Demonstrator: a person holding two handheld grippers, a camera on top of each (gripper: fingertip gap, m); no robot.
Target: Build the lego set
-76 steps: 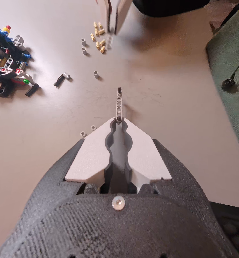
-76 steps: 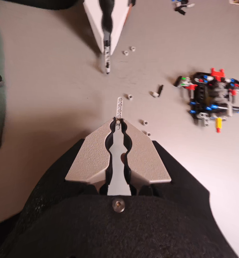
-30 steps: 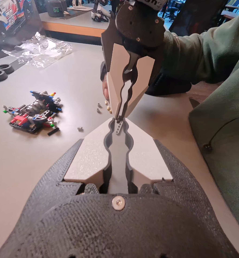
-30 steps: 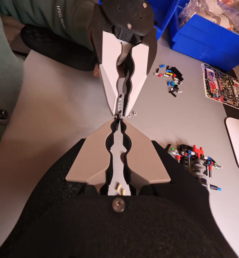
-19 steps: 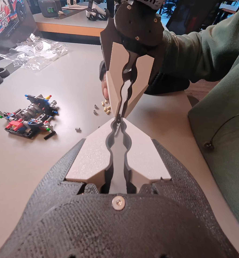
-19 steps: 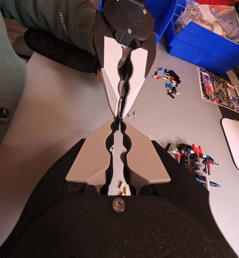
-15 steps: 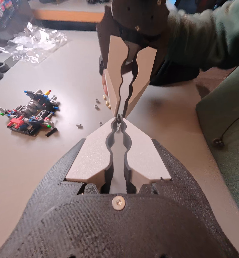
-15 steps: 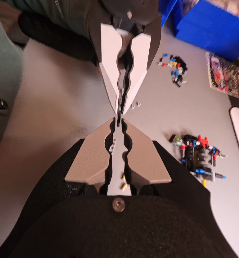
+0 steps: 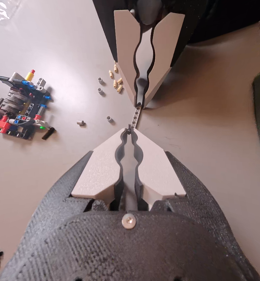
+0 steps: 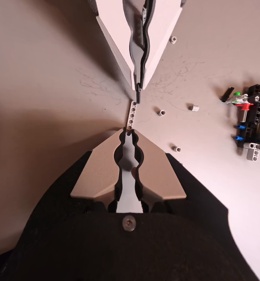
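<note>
A: The left gripper is pinched nearly closed on a small black pin; the right gripper is clamped on one end of the grey beam.

B: Why tip to tip?

A: So the pin lines up with the beam's free end hole; it looks not yet pushed in. The partly built model sits well apart on the table.
</note>
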